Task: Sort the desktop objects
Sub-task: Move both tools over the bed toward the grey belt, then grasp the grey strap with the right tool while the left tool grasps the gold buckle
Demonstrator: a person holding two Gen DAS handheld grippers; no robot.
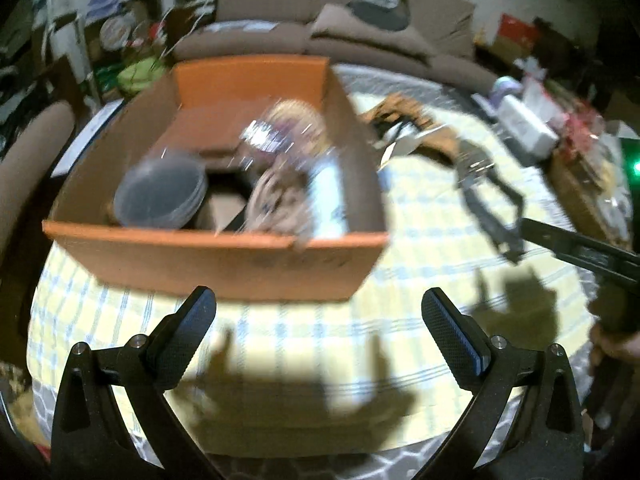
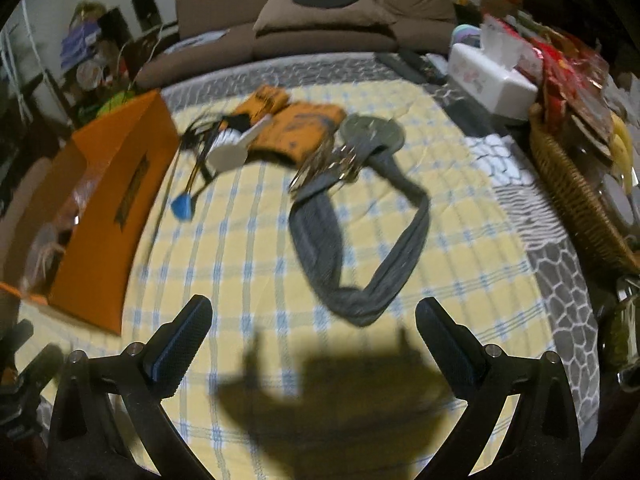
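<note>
Grey strap (image 2: 360, 240) right of orange box (image 2: 116, 184): soft, limp, light; pinch mid-band. Left gripper (image 1: 320, 304), right gripper (image 2: 314, 314): fingers spread, empty.

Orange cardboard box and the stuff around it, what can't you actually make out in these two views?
- Left wrist view: contents of the orange cardboard box are motion-blurred; only a dark round lid reads clearly.
- Right wrist view: the box's near wall hides most of its inside, and the frame edge cuts it.
- Right wrist view: the metal cluster on the grey fabric strap is too blurred to identify.
- Right wrist view: the woven wicker basket is cut off at the edge.
</note>
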